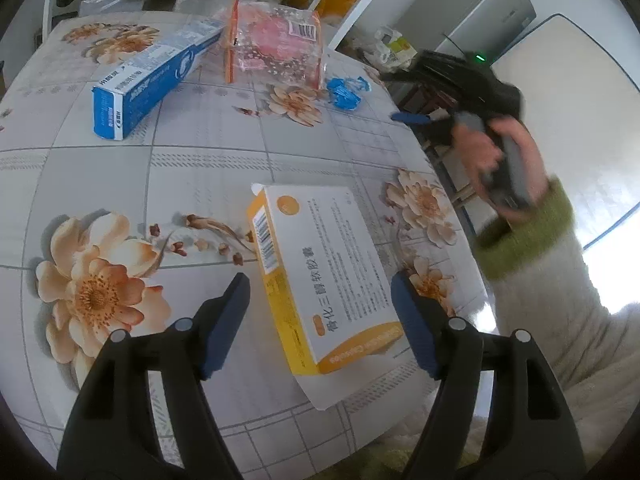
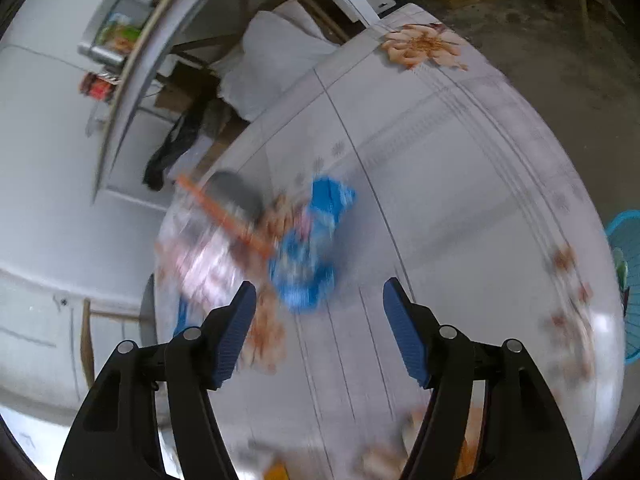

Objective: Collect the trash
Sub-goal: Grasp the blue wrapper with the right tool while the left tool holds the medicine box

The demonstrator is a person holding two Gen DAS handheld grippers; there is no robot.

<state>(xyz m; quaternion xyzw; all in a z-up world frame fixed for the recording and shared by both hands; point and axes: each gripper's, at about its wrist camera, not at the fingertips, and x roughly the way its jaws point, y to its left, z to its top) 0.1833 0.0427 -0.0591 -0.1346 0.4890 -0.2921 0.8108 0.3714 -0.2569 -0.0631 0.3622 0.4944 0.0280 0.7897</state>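
On the floral counter (image 1: 200, 168), four items left uncollected: medicine box (image 1: 320, 276) between spread left tool (image 1: 320, 316), toothpaste box (image 1: 152, 76), pink bag (image 1: 276, 44), blue wrapper (image 2: 308, 248) ahead of spread, empty right tool (image 2: 320, 320).

My left-wrist camera looks down at a slant along its fingers (image 1: 256, 300), close over the floral tablecloth (image 1: 200, 152). A yellow-and-white box (image 1: 320, 280) lies just ahead, and my other hand (image 1: 492, 160) is off past the cloth's right edge.

My right-wrist camera also tilts down along its fingers (image 2: 240, 320), blurred, facing the cloth from that right side.

Both views share the cloth, the blue wrapper (image 1: 347, 91) (image 2: 312, 248) and the pink plastic bag (image 1: 276, 44) (image 2: 208, 252) beside it.
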